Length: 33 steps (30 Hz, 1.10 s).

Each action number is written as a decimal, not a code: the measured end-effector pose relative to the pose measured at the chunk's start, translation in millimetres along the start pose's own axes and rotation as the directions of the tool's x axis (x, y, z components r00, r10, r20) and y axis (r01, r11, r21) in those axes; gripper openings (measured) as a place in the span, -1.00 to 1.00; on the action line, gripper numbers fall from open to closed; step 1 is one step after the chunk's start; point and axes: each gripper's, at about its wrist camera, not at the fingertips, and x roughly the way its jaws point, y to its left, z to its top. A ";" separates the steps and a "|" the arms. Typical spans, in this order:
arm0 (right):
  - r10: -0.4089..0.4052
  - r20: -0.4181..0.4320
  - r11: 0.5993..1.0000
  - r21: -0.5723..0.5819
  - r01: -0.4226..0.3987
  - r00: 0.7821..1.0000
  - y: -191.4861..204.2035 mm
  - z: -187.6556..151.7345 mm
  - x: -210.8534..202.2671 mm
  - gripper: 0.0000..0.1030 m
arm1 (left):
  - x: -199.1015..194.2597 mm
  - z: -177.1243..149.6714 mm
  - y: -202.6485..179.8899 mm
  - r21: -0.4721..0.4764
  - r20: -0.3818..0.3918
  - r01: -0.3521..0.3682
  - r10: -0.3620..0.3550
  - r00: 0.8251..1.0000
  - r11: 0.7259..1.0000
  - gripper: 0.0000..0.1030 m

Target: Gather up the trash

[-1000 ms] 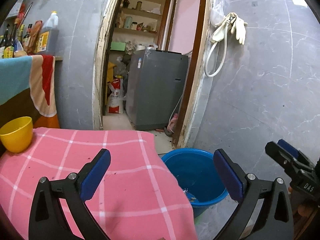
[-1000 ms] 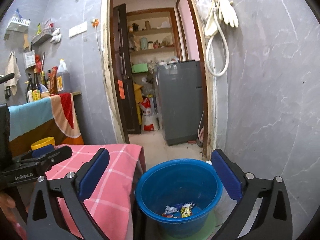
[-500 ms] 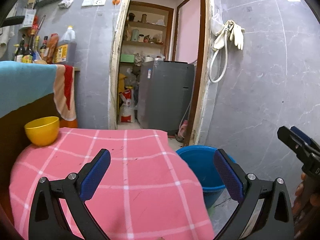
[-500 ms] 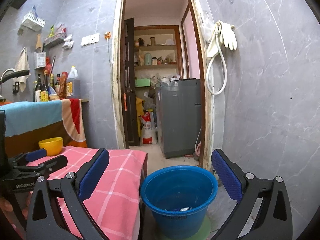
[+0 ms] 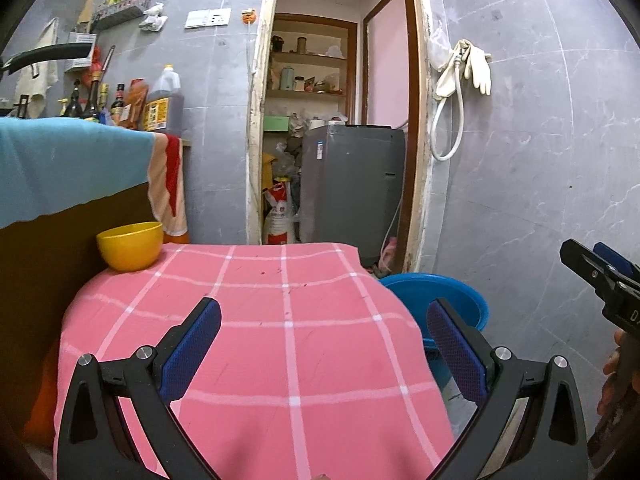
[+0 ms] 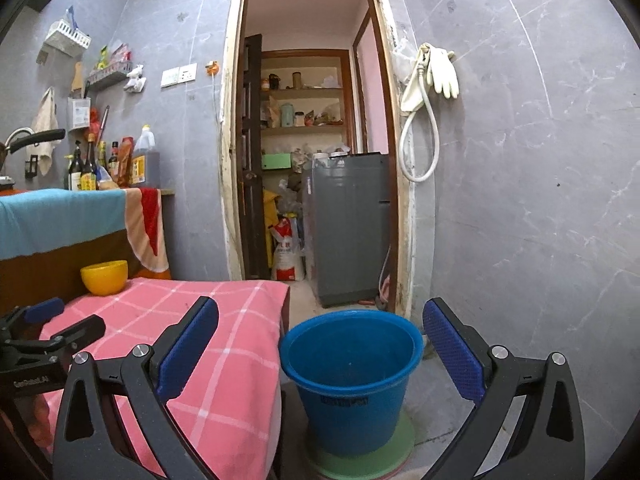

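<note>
Bucket (image 6: 351, 376) — light, stiff plastic, likely; grasp at rim. Left gripper (image 5: 323, 344) and right gripper (image 6: 320, 344) — both spread, empty.

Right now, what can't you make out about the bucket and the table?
- Blue bucket, right wrist view: its floor is hidden by the near wall, so any trash inside cannot be told.
- Blue bucket, left wrist view: mostly hidden behind the pink checked cloth.
- Yellow bowl: its inside is hidden by its rim in both views.
</note>
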 end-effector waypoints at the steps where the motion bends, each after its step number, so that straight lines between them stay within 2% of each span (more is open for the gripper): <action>1: -0.004 -0.001 1.000 -0.004 0.004 1.000 0.8 -1.5 -1.9 1.00 | -2.3 -1.8 0.3 0.000 0.001 -0.005 0.005 1.000 1.000 0.96; 18: -0.092 -0.004 0.993 -0.080 0.091 0.996 26.6 -47.1 -26.7 1.00 | -32.5 -46.8 16.2 -0.063 0.023 -0.091 0.093 0.995 0.994 0.96; 33: -0.089 0.016 0.994 -0.054 0.090 0.996 35.2 -63.0 -34.1 1.00 | -46.7 -68.2 24.5 -0.089 0.033 -0.138 0.141 0.989 0.986 0.96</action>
